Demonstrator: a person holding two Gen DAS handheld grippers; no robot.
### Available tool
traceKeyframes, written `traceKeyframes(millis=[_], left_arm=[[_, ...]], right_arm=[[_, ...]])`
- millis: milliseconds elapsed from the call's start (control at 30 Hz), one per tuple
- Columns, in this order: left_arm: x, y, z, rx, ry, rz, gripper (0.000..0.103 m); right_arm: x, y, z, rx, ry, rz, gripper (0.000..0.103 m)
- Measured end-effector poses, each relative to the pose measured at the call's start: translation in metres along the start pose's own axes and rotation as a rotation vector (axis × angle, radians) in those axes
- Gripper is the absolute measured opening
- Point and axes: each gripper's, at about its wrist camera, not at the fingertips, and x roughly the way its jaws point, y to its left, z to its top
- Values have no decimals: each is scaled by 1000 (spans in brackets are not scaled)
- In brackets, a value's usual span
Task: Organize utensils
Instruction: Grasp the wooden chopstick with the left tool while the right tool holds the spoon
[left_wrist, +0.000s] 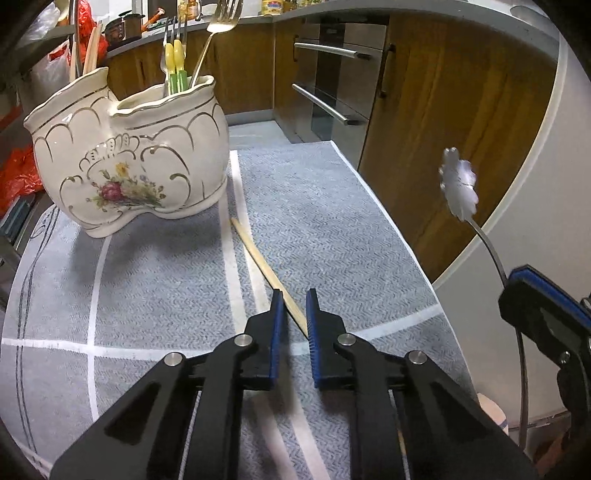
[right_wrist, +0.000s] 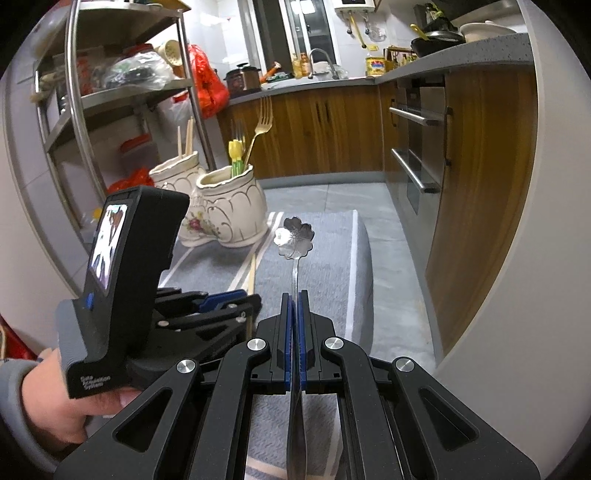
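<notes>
**A:** ok going left to right, what's on the far left?

**B:** cream ceramic holder (left_wrist: 129, 162) with two pockets on the grey cloth (left_wrist: 314, 229). Back pocket has pale chopsticks (right_wrist: 184, 140), front pocket has two yellow-and-green forks (left_wrist: 175, 62) plus a long gold fork (left_wrist: 225, 18).

**A:** and the left gripper (left_wrist: 294, 299)?

**B:** fingers spread apart, nothing clamped. A single wooden chopstick (left_wrist: 266, 269) lies flat on the cloth just beside the holder, its near end running in between the two blue pads (can't tell if they touch it).

**A:** right side?

**B:** right gripper (right_wrist: 294, 295) is clenched on the stem of a flower-bowled steel spoon (right_wrist: 294, 236), held up off the cloth, bowl pointing forward, well apart from the holder.
</notes>
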Motion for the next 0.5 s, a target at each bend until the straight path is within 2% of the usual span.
traceKeyframes(millis=[200,333,500], left_arm=[[-11,18,-2,15,-2,-33,0],[-28,36,-3,46,-16,-53,0],[-54,64,-13,142,-20,-77,0]], right_arm=[[1,4,1,-5,0,2,4],[6,14,0,-18,10,13,4],[16,27,-2,-41,35,29,4]])
